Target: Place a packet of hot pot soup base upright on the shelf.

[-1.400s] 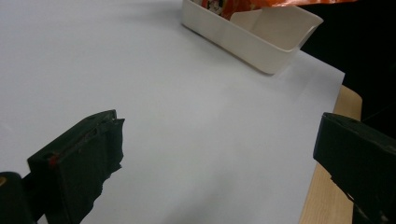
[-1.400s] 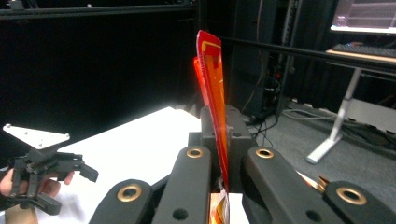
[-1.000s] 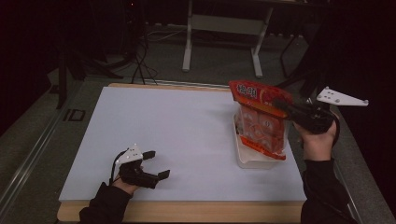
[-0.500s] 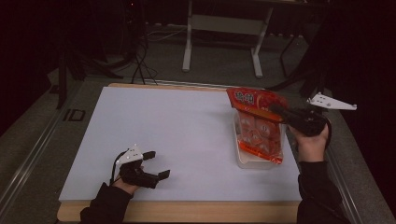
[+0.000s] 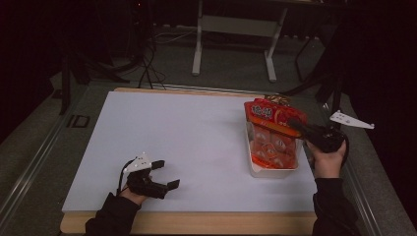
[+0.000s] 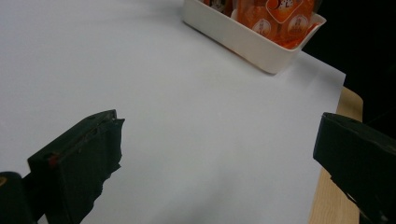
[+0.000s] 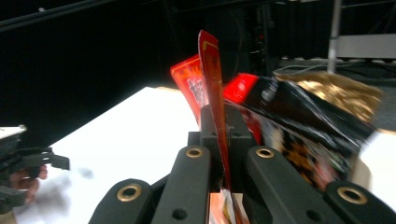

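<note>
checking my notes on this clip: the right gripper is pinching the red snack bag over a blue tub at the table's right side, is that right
Not quite: the tub is white, not blue, as the high view shows. The rest holds: the right gripper is shut on the red snack bag, held over that tub at the table's right side.

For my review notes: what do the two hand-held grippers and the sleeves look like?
Both hand-held grippers, left and right, are black with blocky jaws, each topped by a grey three-cornered plate. Brass-coloured pivot rings show on the right one's linkage. A black cable trails from the left. Sleeves are dark.
</note>
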Demonstrator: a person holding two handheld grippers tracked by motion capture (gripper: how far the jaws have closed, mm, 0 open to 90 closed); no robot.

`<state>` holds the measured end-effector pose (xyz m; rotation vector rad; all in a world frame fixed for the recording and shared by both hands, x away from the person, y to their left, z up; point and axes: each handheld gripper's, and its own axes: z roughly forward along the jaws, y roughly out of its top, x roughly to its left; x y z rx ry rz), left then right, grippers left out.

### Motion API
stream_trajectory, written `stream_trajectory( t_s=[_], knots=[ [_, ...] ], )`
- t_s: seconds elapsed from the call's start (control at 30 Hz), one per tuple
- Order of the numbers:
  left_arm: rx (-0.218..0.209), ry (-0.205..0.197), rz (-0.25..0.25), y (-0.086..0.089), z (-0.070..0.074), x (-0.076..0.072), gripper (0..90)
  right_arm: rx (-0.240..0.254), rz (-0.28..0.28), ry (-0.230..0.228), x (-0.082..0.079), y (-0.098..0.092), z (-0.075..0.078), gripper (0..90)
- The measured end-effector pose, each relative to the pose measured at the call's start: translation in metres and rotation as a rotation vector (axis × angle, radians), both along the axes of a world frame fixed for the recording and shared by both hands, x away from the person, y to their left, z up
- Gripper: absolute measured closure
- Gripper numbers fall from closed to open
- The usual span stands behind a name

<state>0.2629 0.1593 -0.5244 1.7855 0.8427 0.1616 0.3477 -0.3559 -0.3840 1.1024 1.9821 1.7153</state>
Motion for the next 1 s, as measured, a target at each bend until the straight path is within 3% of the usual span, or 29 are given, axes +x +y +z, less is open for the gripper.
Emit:
stream_trajectory(
  t_s=[0.17, 0.23, 0.33, 0.43, 0.57, 0.8, 1.0],
  knots=[
    [0.001, -0.005, -0.002, -0.001, 0.0, -0.001, 1.3, -0.023, -0.017, 0.01, -0.004, -0.007, -0.011, 89.9],
    [0.004, -0.004, -0.004, -0.001, 0.0, -0.001, 1.3, -0.059, -0.037, 0.009, -0.006, -0.008, -0.015, 89.9],
    [0.005, -0.001, -0.008, -0.002, 0.0, -0.001, 1.3, -0.078, -0.037, 0.044, -0.006, -0.01, -0.027, 89.9],
    [0.002, 0.0, -0.007, -0.001, 0.0, -0.001, 1.3, -0.03, -0.034, 0.059, -0.007, -0.019, -0.037, 89.8],
    [-0.001, -0.001, -0.002, 0.0, 0.0, -0.001, 1.3, -0.088, -0.06, 0.037, -0.009, -0.019, -0.033, 89.6],
    [-0.005, -0.002, 0.005, 0.003, 0.001, -0.001, 1.3, -0.116, -0.108, 0.031, -0.007, -0.027, -0.03, 89.3],
    [-0.006, 0.002, 0.001, 0.001, 0.0, -0.001, 1.3, -0.058, -0.086, 0.047, -0.004, -0.03, -0.031, 85.4]
  ],
)
